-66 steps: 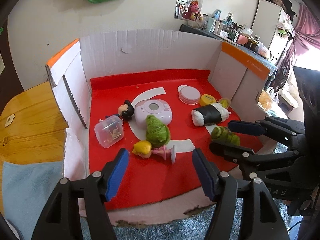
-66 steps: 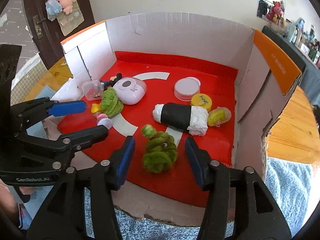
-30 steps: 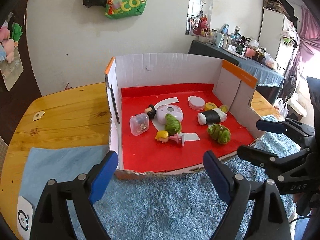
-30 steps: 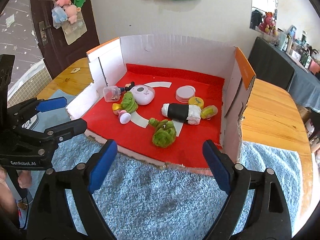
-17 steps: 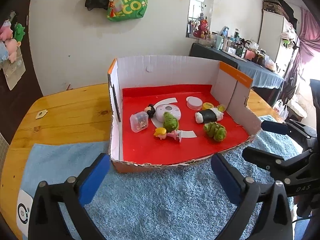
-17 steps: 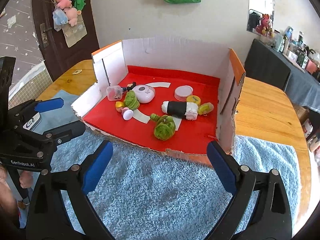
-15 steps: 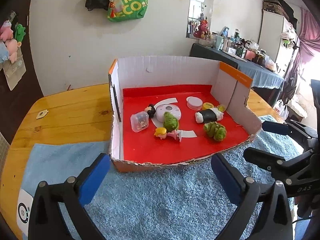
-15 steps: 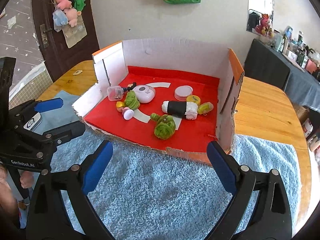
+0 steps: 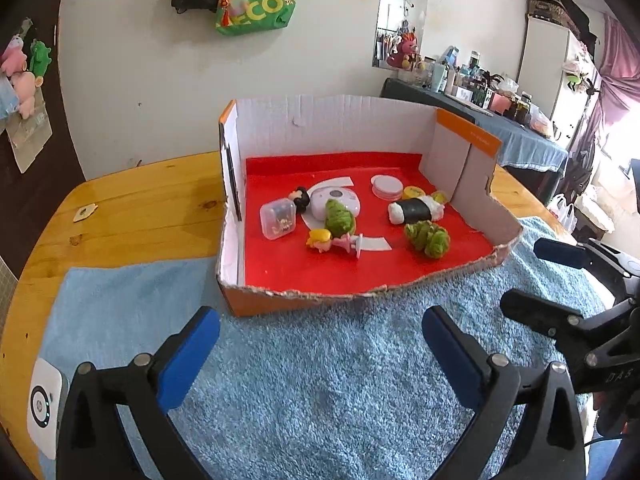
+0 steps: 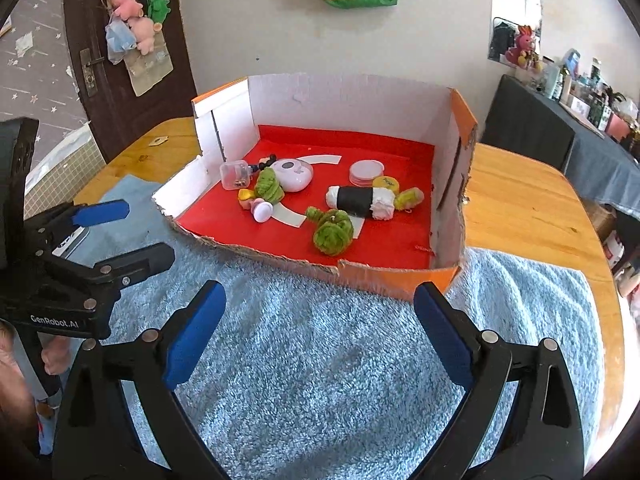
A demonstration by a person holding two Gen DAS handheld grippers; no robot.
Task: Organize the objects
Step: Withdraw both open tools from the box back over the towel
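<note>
box (image 9: 360, 292) front: low torn edge, passable | sides, back: tall walls | blue mat (image 9: 320, 380): bare

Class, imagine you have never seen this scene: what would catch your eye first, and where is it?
The cardboard box with its bright red floor stands mid-table, holding small toys such as the black-and-white sushi roll plush and a green yarn bundle. In front, the left gripper and right gripper hover open and empty over the blue fluffy towel.
</note>
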